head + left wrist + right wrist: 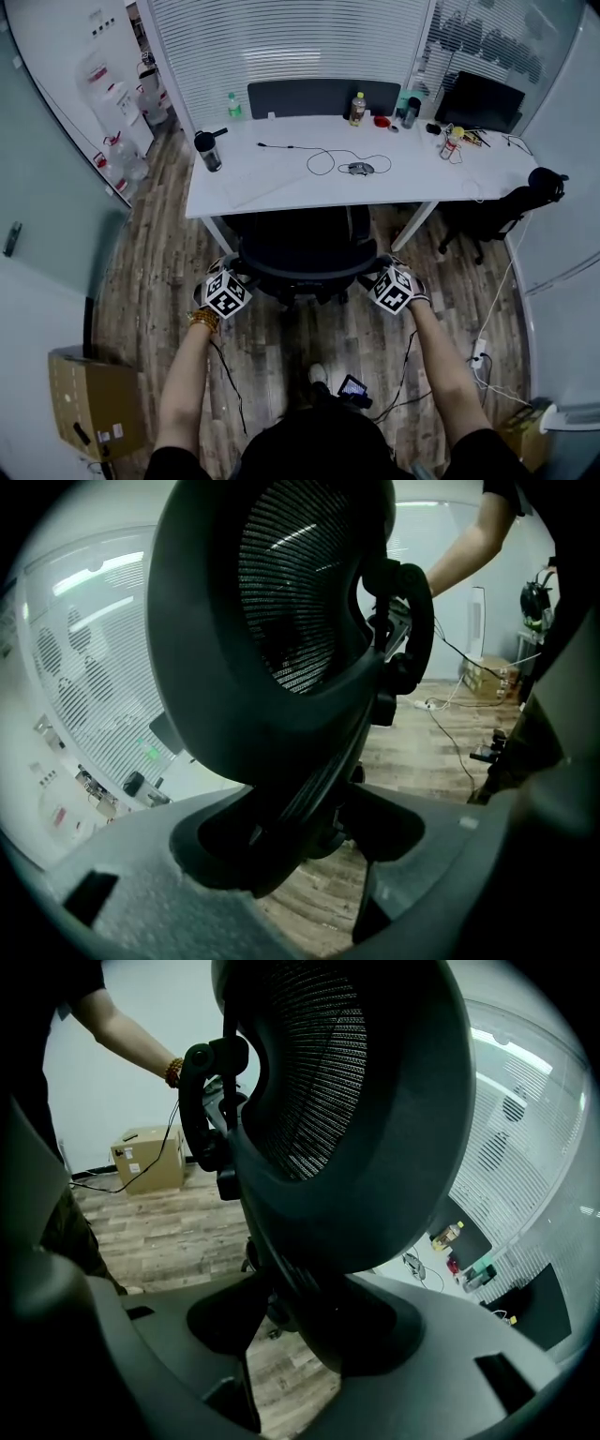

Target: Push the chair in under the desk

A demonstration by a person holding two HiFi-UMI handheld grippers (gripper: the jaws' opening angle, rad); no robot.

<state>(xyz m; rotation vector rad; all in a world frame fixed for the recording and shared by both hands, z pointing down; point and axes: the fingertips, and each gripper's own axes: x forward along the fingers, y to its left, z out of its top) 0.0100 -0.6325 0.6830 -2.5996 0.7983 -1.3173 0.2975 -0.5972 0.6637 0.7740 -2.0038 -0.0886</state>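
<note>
A black mesh office chair (302, 251) stands at the white desk (272, 183), its seat partly under the front edge and its backrest toward me. My left gripper (232, 274) clasps the left rim of the backrest, and my right gripper (386, 274) clasps the right rim. In the left gripper view the backrest (281, 611) fills the frame and its rim runs down between the jaws of that gripper (314, 850). The right gripper view mirrors this: the backrest (347, 1101) sits between the jaws of the right gripper (300, 1335). Each gripper also shows across the backrest from the other.
The desk carries a black mug (208, 150), bottles, a cable and a dark monitor (483, 98). A second black chair (487, 216) stands at the desk's right end. A cardboard box (94, 403) sits on the wooden floor at left; water jugs (117, 112) line the left wall. Cables and a power strip (480, 354) lie at right.
</note>
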